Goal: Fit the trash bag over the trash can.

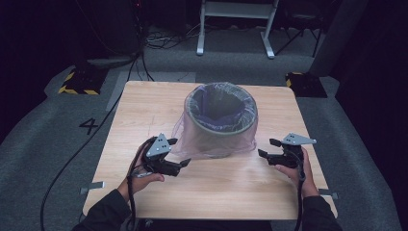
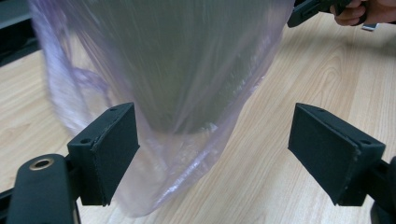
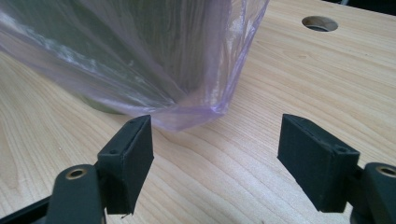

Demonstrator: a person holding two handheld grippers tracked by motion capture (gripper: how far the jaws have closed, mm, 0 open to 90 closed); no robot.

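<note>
A round grey-green bin (image 1: 221, 126) stands in the middle of the wooden table (image 1: 144, 103). A thin see-through purple bag (image 1: 185, 142) lines it and hangs down loose over its outside. My left gripper (image 1: 179, 152) is at the bin's front left, open; in the left gripper view (image 2: 215, 140) the bag's (image 2: 187, 70) slack hem lies by the left pad (image 2: 116, 149), unpressed. My right gripper (image 1: 268, 147) is at the bin's front right, open. In the right gripper view (image 3: 217, 149) the bag's corner (image 3: 187, 114) rests on the wood just ahead of the jaws.
The other hand and its gripper (image 2: 317, 9) show beyond the bin. A round hole (image 3: 320, 23) pierces the tabletop. Bare wood runs along the near side. Grey carpet surrounds the table, with a cable (image 1: 72, 159) at the left and a white frame (image 1: 235, 29) behind.
</note>
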